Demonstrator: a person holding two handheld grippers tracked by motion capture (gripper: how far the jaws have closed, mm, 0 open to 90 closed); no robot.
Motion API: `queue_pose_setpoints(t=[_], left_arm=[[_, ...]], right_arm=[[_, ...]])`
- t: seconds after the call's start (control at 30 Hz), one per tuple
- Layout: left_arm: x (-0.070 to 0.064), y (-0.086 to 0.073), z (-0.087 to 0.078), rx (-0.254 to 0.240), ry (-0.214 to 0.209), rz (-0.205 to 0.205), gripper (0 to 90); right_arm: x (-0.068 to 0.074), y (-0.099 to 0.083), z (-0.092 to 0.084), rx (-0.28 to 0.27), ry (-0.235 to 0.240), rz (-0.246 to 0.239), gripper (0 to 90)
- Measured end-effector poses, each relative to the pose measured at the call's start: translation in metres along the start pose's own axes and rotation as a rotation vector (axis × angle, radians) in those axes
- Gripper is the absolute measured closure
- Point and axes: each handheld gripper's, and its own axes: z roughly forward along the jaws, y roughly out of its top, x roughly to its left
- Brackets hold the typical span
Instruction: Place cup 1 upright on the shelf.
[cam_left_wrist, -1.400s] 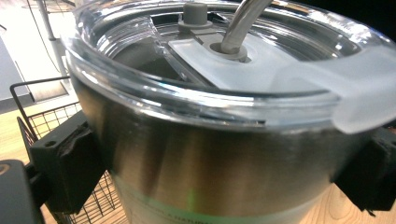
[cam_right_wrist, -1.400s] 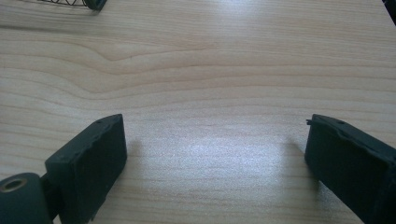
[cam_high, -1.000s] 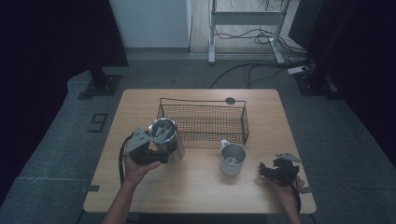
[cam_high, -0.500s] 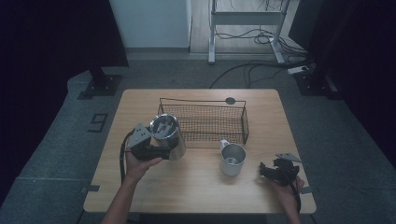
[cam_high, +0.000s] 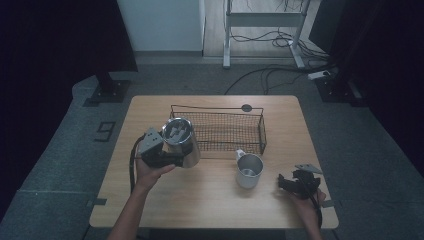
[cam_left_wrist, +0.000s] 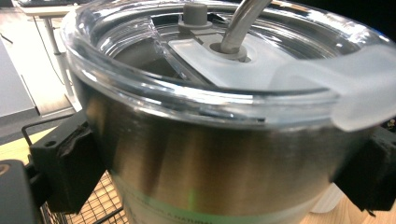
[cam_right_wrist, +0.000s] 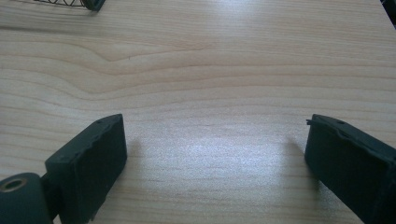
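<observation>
My left tongs are clamped on the sides of a brushed-steel tumbler with a clear plastic lid and a metal straw, holding it tilted above the light wooden desk, just in front of the left end of the black wire basket. My right tongs rest low over the desk's right front part with jaws spread wide and nothing between them, the small steel mug standing apart to their left.
</observation>
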Motion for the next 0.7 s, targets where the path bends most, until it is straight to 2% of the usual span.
queue_pose_setpoints(t=[0.7], left_arm=[[0.006, 0.01, 0.008, -0.004, 0.007, -0.01, 4.3]], right_arm=[[0.0, 0.0, 0.0, -0.003, -0.006, 0.005, 6.4]])
